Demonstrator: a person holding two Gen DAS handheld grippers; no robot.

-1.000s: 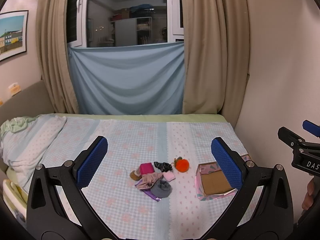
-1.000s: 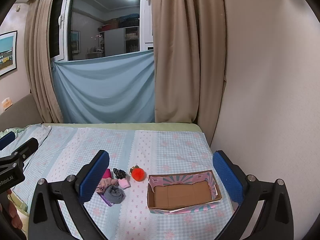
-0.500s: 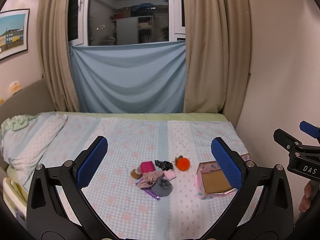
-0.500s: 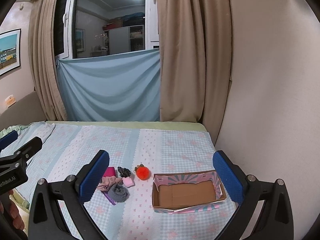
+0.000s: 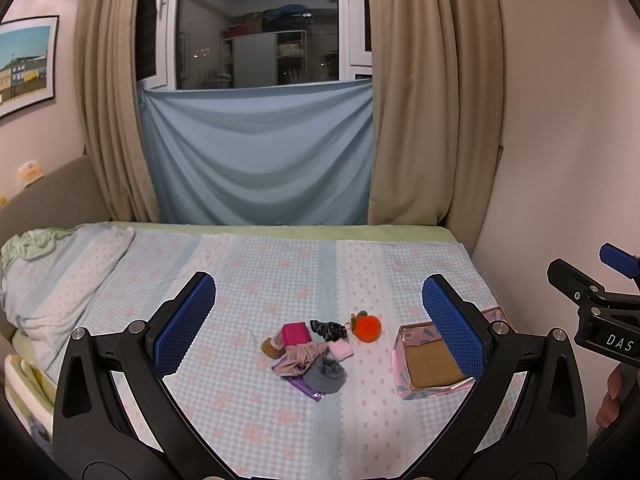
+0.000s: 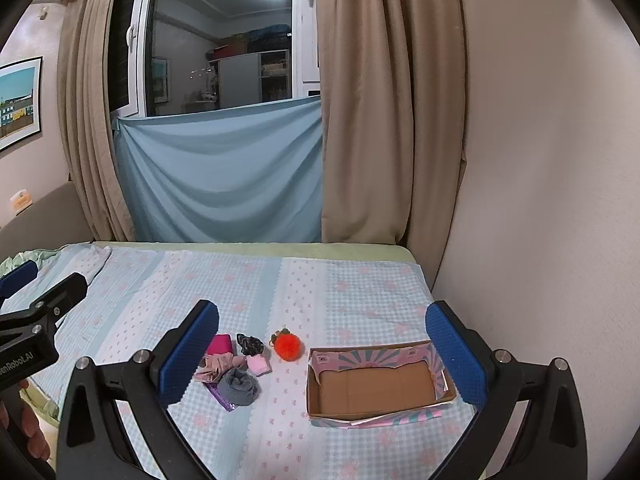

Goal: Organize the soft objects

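The bed [image 5: 280,420] is lying under me, its checked blue cover spreading out to the wall on my right and to the curtains [image 5: 420,120] at its far edge. A rumpled pillow [image 5: 48,288] is sitting at the bed's left edge.

I am holding my left gripper [image 5: 318,320] above the near edge of the bed, its fingers spread wide and gripping nothing. I am holding my right gripper [image 6: 322,348] the same way, fingers wide apart and empty, above the near right part of the bed.

The cardboard box [image 6: 380,384] is sitting open near the bed's right edge, toward the near corner, showing only its bare brown floor.

Left of the box, around the middle of the bed's near half, the soft things are lying in a small heap. A grey rolled sock [image 6: 239,388] is resting at the near side of the heap, lying partly over a purple strip [image 6: 219,396]. A beige cloth [image 6: 216,366] is touching it on the far side, with a magenta pouch [image 6: 220,345] just behind that. A small brown piece [image 5: 271,348] is peeking out at the heap's left. A dark scrunchie [image 6: 249,344] and a pale pink piece [image 6: 258,364] are lying on the heap's right side. The orange pompom [image 6: 287,345] is sitting apart, between the heap and the box.
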